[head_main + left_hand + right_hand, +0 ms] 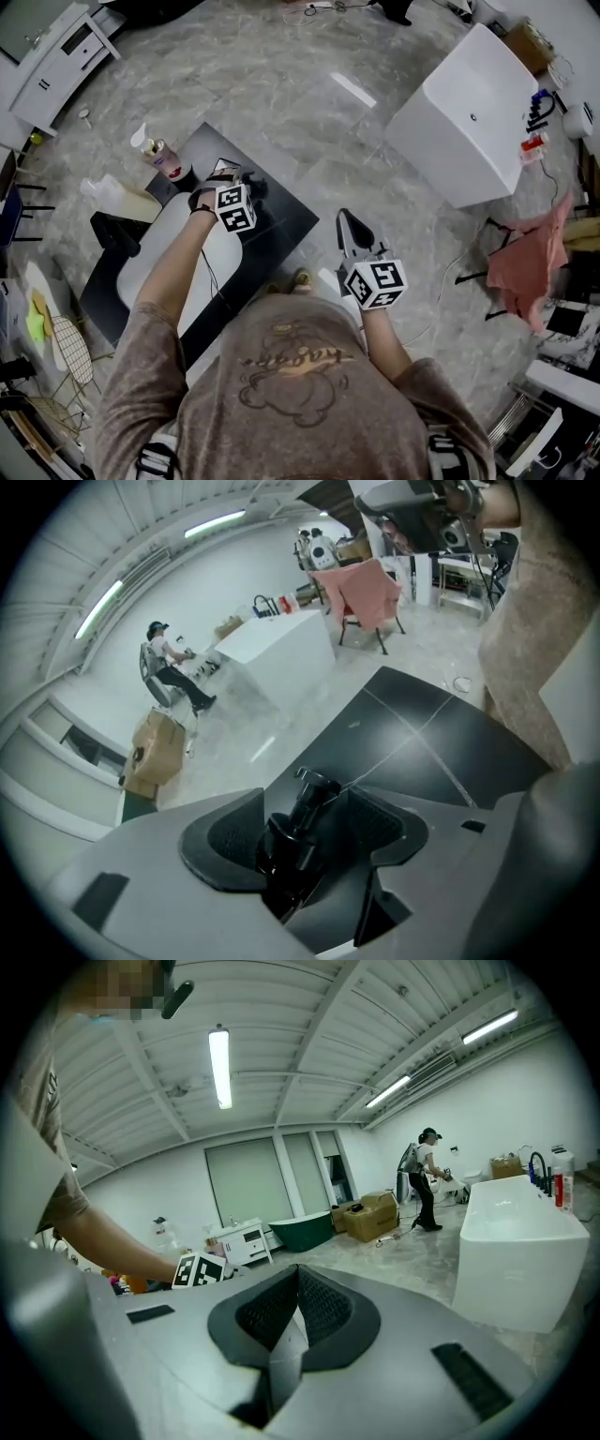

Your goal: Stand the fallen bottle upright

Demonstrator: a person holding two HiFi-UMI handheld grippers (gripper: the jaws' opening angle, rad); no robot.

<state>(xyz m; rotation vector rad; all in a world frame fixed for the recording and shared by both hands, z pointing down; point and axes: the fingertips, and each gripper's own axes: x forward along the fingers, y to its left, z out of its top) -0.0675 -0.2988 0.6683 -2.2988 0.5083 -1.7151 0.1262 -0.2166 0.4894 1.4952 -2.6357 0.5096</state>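
Gripping black pump bottle [291, 850] in left claw [314, 810], clamped tight, pump head poking past tips, over dark counter [441, 733]. Holding right claw [298, 1283] closed, empty, well aside. Mid-righting. Next: swing base down, seat on counter, release.

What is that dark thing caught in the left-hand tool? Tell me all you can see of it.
A glossy black bottle, plastic by its look, with a pump top. The left gripper is shut on it, a pad on each side. Its top points away from the camera, over the black table.
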